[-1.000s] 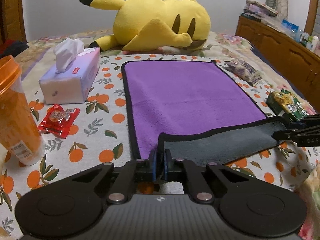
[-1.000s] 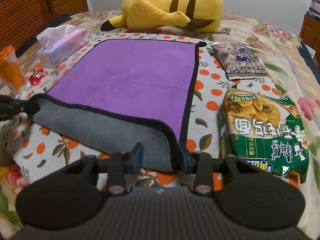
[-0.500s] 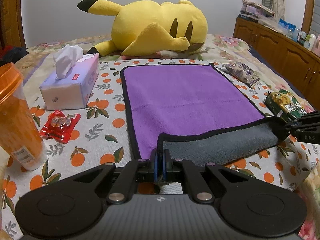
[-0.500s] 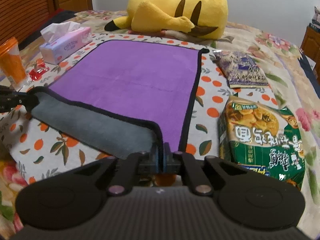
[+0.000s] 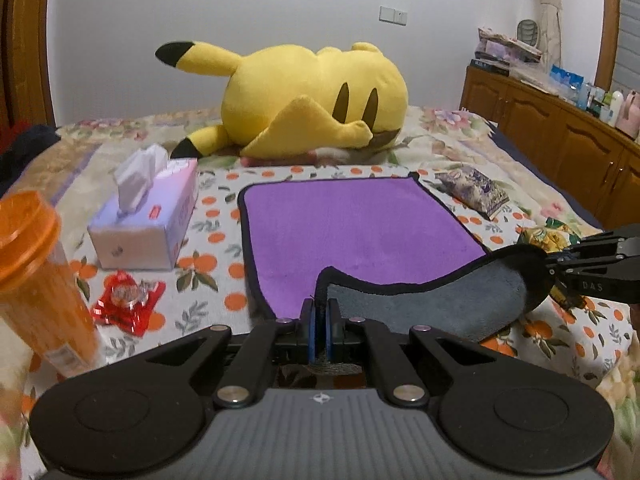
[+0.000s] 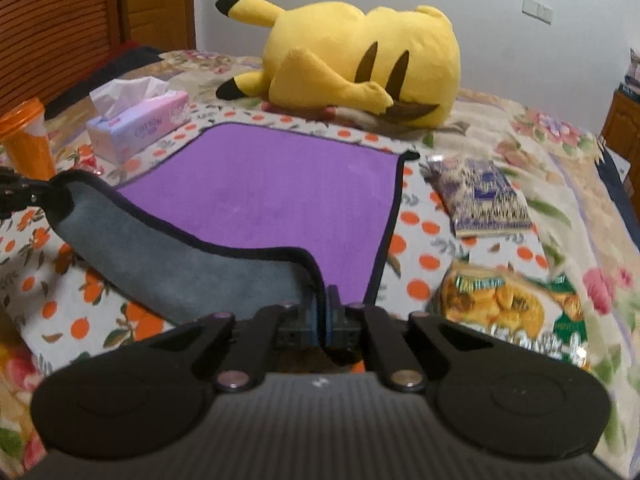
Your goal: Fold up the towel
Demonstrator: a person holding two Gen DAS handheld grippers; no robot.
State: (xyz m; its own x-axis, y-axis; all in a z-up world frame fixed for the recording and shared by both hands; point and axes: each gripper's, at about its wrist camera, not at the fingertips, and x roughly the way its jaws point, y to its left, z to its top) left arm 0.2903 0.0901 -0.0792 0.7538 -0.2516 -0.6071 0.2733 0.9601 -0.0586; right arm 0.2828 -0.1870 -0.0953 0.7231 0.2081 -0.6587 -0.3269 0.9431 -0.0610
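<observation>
Left gripper (image 5: 319, 330): its blue pads are pressed together on the near left corner of the towel, with black hem pinched between them.
Right gripper (image 6: 322, 322): clamped tight on the near right corner; a second ago its fingers were still spread apart on either side of that corner, and half a second ago they had closed.
Towel (image 5: 356, 228): purple with a black border, far part lying flat on the orange-print cloth (image 5: 208, 280); the near edge is turned up so the grey underside (image 6: 160, 264) faces the cameras.
Change in the towel: the near edge is lifted higher than before and now sags in a curve between the two held corners, where earlier it lay as a low, nearly flat flap.
Change in view: both cameras sit higher and more level, so more of the wall shows behind the plush.
Pikachu plush (image 5: 312, 100): lying on its side just beyond the far edge of the towel, unmoved.
Left of the towel: tissue box (image 5: 144, 224), red candy wrapper (image 5: 128, 308) near it, and an orange cup (image 5: 36, 280) at the near left.
Right of the towel: purple snack packet (image 6: 484, 200) far, green snack bag (image 6: 512, 312) near.
Far right: wooden cabinet (image 5: 560, 144).
</observation>
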